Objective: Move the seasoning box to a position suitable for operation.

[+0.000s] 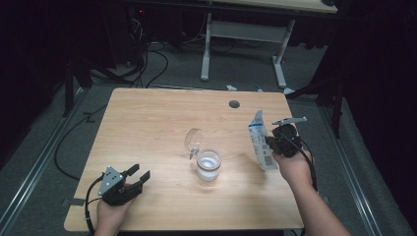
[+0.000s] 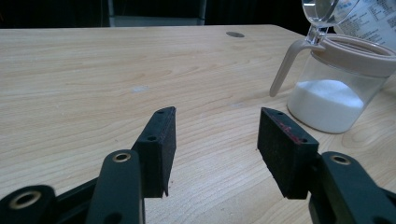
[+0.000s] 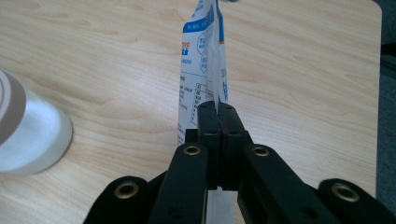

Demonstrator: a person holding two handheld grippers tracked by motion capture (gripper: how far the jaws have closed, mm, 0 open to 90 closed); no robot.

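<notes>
A clear jar (image 1: 208, 164) with white powder in it stands at the middle of the wooden table (image 1: 147, 128), its hinged clear lid (image 1: 193, 139) tipped up and open. In the left gripper view the jar (image 2: 337, 93) sits to the upper right, its beige rim and handle showing. My right gripper (image 1: 271, 142) is shut on a white and blue pouch (image 1: 260, 142), held upright to the right of the jar. The pouch (image 3: 203, 70) rises from between the pressed jaws of the right gripper (image 3: 218, 109). My left gripper (image 1: 139, 174) rests open near the table's front left, and nothing lies between the jaws of the left gripper (image 2: 216, 140).
A round cable hole (image 1: 234, 104) lies near the table's far edge. Beyond the table stand a white desk frame (image 1: 246, 34) and loose cables on the grey floor. The table's right edge runs close to my right hand.
</notes>
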